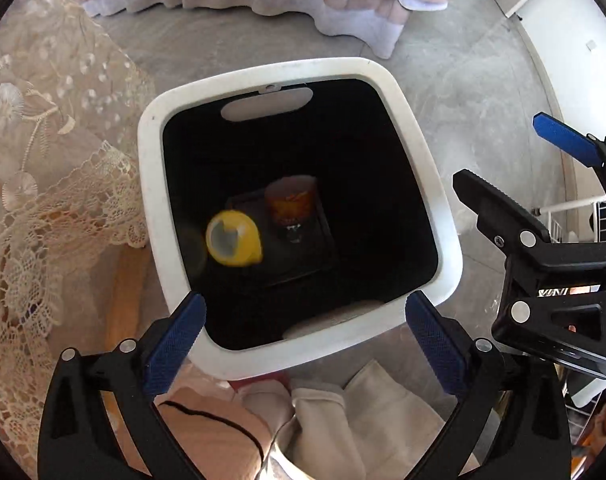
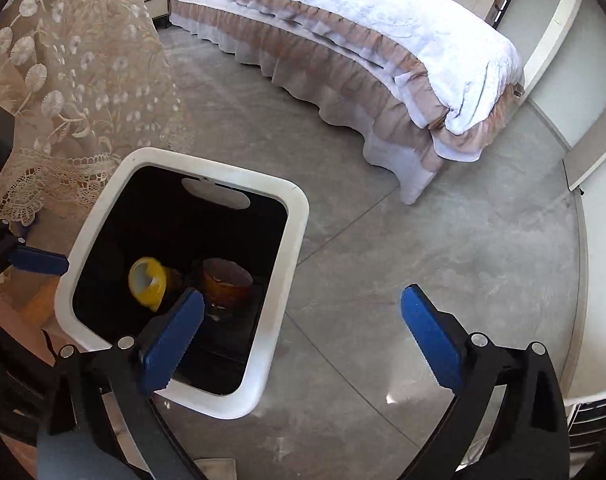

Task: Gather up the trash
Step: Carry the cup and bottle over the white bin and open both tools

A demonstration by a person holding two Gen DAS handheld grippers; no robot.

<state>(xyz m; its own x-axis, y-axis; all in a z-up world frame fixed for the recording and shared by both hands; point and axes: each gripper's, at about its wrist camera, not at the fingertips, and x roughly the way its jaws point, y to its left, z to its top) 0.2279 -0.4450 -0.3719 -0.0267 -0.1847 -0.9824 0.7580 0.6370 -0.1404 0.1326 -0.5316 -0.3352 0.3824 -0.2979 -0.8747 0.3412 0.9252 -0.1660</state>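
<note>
A white-rimmed trash bin (image 1: 407,128) with a black inside stands on the grey floor. A yellow cup (image 1: 233,238) is blurred inside it, beside an orange-brown cup (image 1: 290,198) lying on the bottom. My left gripper (image 1: 303,336) is open and empty above the bin's near rim. My right gripper (image 2: 303,336) is open and empty, to the right of the bin (image 2: 295,232) and above the floor; it also shows in the left wrist view (image 1: 515,160). The yellow cup (image 2: 149,282) and the orange-brown cup (image 2: 225,280) show in the right wrist view too.
A lace tablecloth (image 1: 43,168) hangs just left of the bin. A bed (image 2: 383,40) with a frilled skirt stands beyond it. Folded cloths (image 1: 343,420) lie below my left gripper. A white rack (image 2: 591,416) is at the right edge.
</note>
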